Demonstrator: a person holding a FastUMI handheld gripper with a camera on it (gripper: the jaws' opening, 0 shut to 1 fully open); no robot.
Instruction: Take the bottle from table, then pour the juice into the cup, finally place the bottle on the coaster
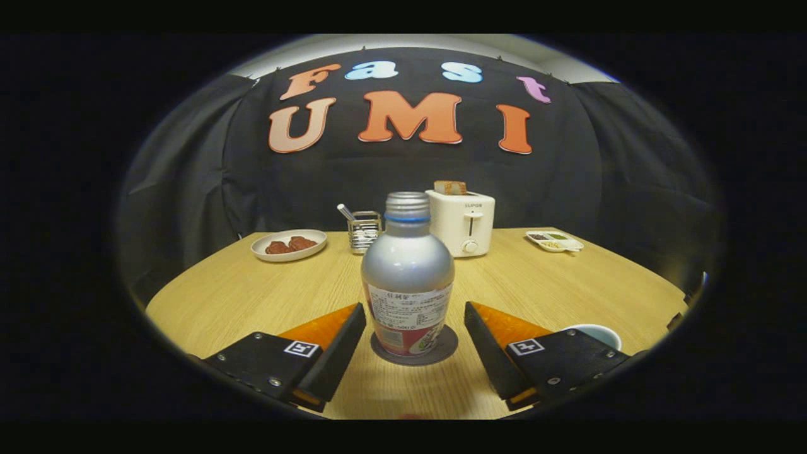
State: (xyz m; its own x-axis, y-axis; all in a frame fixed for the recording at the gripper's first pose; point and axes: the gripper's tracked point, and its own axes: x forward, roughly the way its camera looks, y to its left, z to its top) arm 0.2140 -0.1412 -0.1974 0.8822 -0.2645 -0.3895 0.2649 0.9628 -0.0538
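gripper (413,334) low in the frame, fingers spread wide, holding nothing, clear of the bottle (407,277) on either side, bottle upright at frame centre on the round coaster (441,350), long axis vertical, neck up, cup (596,333) behind right finger

Bottle (407,277) upright on coaster (444,350), tongs (415,328) spread wide, seemingly not touching it

one bottle (407,277), one cup (599,333), two plates (289,244)
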